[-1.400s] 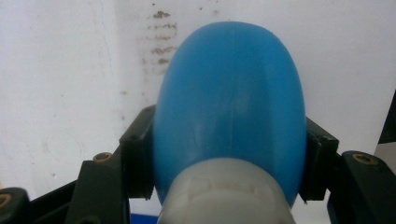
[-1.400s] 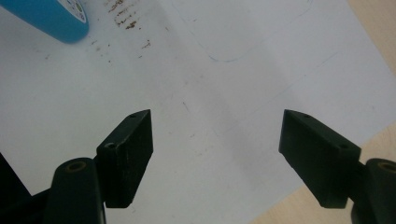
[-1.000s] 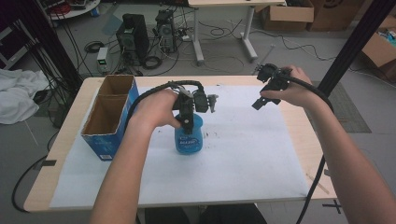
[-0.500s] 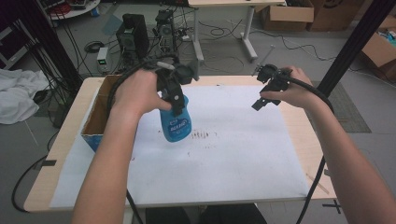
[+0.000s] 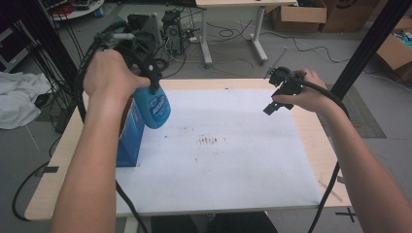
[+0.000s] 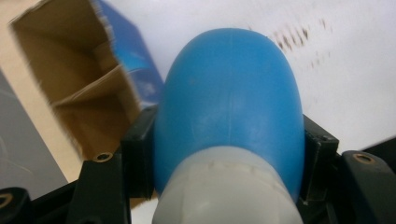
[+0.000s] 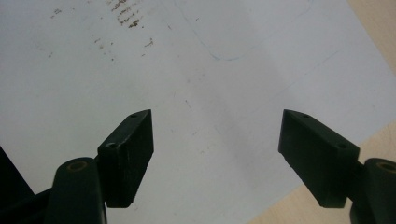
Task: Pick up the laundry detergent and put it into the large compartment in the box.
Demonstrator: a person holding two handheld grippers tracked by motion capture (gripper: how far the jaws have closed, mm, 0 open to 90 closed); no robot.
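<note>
My left hand-held gripper [image 5: 154,82] is clamped on the blue bottle [image 5: 152,107], both pads pressed against its rounded body just below the grey cap. The bottle hangs in the air off the table [image 5: 311,138], at the left, just right of the open blue cardboard box [image 5: 128,141] at the left edge of the white sheet [image 5: 233,165]. My right hand-held gripper [image 5: 270,108] sits at the far right above the sheet, jaws spread wide with nothing between them.
</note>
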